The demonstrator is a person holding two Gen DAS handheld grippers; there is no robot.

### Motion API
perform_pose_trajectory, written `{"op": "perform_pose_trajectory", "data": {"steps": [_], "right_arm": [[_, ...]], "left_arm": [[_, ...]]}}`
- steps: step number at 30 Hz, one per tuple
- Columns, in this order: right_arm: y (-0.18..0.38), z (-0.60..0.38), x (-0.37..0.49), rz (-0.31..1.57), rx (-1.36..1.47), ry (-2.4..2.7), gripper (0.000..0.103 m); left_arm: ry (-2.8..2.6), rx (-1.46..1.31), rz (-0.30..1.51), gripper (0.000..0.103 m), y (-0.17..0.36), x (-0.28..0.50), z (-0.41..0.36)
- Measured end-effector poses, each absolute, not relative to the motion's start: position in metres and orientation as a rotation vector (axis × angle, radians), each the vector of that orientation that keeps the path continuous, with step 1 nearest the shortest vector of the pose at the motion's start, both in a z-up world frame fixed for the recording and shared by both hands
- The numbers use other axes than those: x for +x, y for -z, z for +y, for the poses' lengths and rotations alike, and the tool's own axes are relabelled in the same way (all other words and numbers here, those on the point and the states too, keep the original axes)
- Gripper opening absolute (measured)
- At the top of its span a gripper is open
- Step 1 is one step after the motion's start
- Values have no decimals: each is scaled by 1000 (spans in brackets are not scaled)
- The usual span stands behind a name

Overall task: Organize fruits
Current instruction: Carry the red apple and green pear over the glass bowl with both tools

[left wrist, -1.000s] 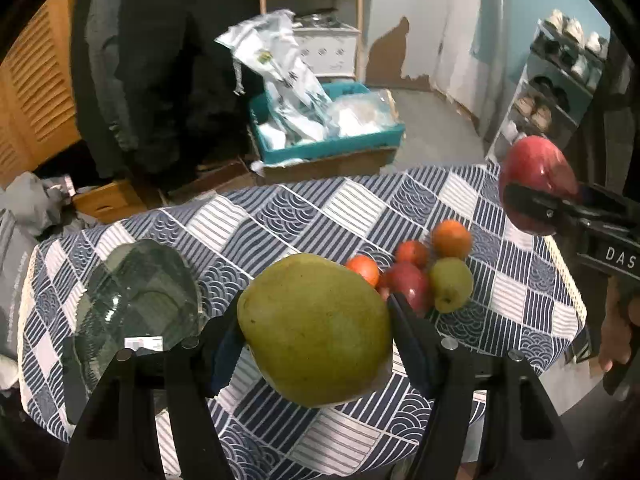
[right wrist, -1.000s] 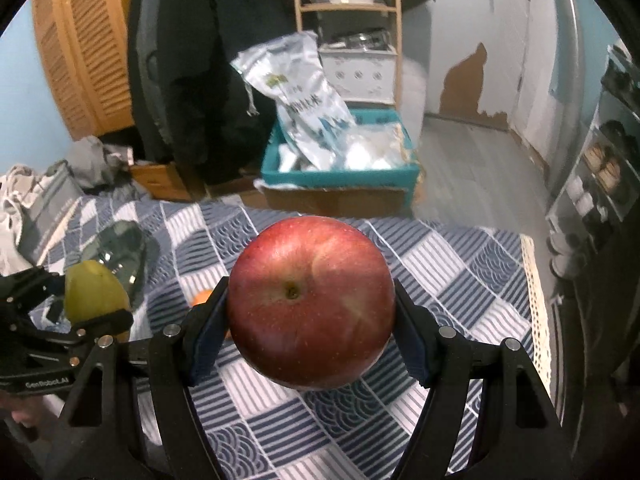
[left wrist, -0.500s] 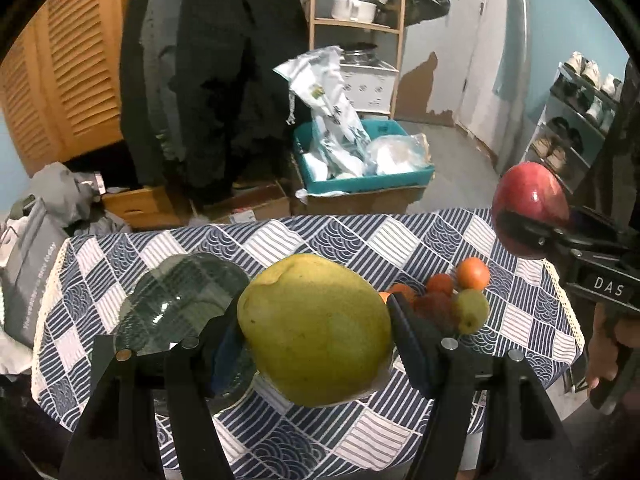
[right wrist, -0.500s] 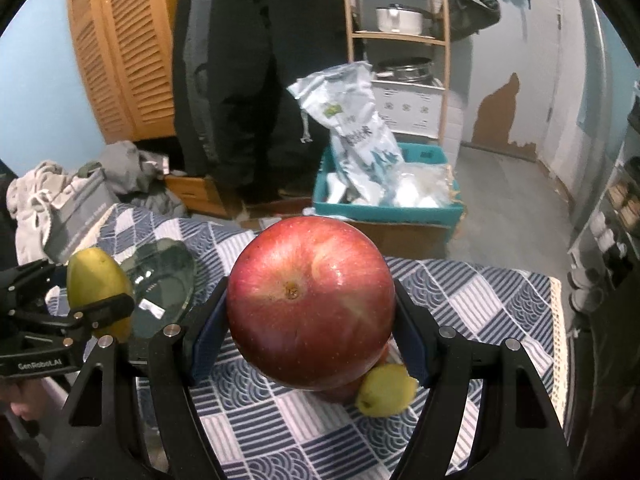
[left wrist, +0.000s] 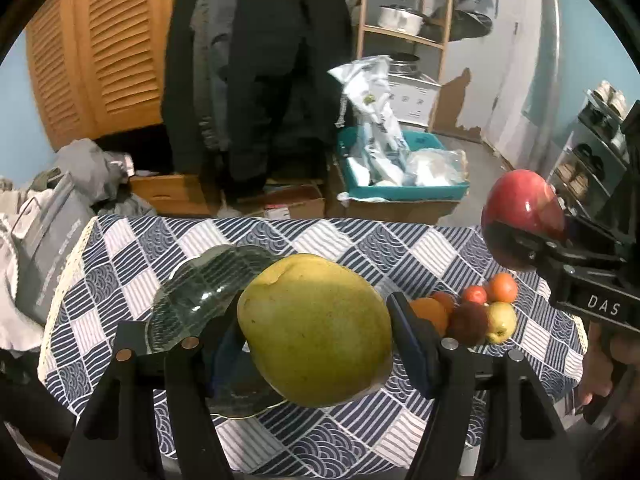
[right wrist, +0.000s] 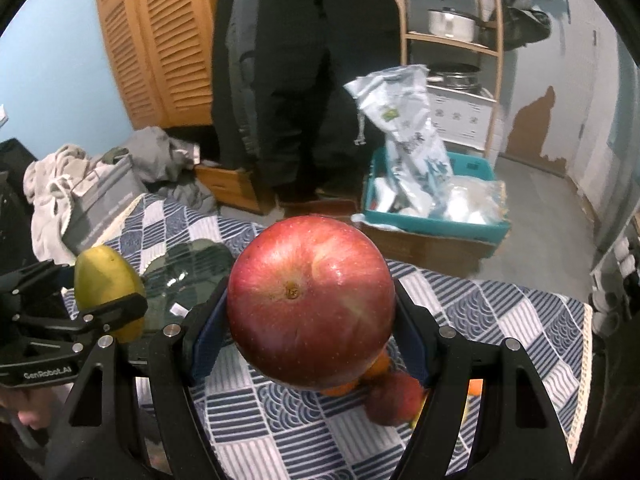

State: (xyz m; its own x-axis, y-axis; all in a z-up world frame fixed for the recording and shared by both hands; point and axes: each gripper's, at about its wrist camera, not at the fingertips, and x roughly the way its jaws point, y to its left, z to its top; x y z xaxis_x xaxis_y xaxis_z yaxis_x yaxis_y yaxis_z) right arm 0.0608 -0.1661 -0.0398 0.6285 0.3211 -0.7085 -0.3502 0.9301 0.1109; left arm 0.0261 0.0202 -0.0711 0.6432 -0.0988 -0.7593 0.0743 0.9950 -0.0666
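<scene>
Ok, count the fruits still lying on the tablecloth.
6 visible: two oranges, two small orange-red fruits, a dark red fruit, and a yellow-green one, clustered together; more may hide behind.

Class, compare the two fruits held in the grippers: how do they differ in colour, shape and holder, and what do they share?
The mango is yellow-green; the apple is red with pale streaks. The mango is a lopsided oval; the apple is nearly round, showing its stem end. The left gripper holds the mango; the right gripper holds the apple. Both are clamped between gripper pads, lifted above the checked tablecloth.
</scene>
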Motion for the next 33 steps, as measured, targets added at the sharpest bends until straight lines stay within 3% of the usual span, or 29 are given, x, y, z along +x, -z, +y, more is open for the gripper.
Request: {"op": "perform_pose_trajectory", "data": {"steps": [13, 33], "right_arm": [[68, -100, 91, 874, -57, -479, 74], [153, -3, 122, 1074, -153, -620, 74]], "left_arm": [[-5, -91, 916, 70, 97, 32, 78], [-132, -149, 1100, 70, 188, 55, 145]]}}
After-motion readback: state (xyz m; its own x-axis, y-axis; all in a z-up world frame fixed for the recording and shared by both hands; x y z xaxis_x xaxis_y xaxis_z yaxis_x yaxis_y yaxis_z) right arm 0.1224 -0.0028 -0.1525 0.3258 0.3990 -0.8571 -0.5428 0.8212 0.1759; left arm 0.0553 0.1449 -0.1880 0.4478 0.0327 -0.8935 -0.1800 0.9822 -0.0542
